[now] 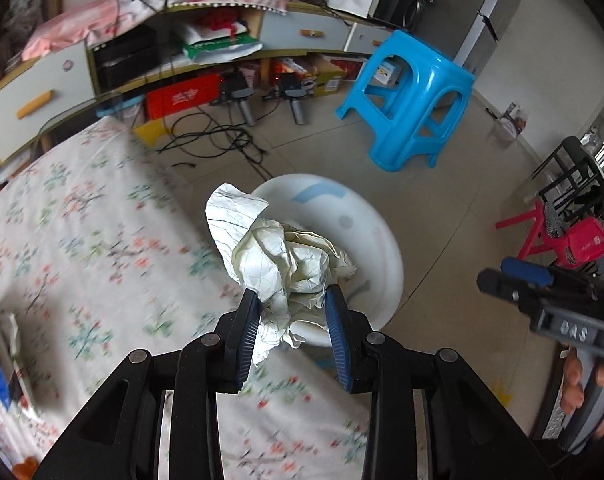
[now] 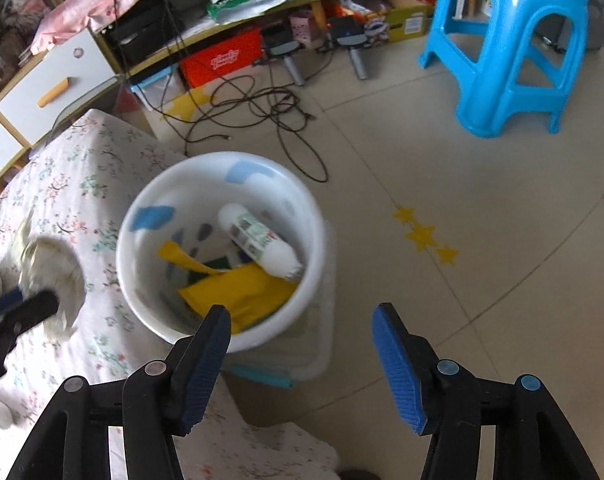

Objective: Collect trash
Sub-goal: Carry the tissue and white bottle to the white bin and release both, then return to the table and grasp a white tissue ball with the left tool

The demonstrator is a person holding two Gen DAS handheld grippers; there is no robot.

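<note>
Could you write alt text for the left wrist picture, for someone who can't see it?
The left hand-held gripper clamps a crumpled paper wad near a white bin, beside a floral-covered table. A blue stool stands on the tiled floor beyond.

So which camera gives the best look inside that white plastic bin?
The right wrist view: it looks down into the white plastic bin, showing yellow wrappers and a white tube. The left wrist view shows only its rim, behind the crumpled paper.
</note>
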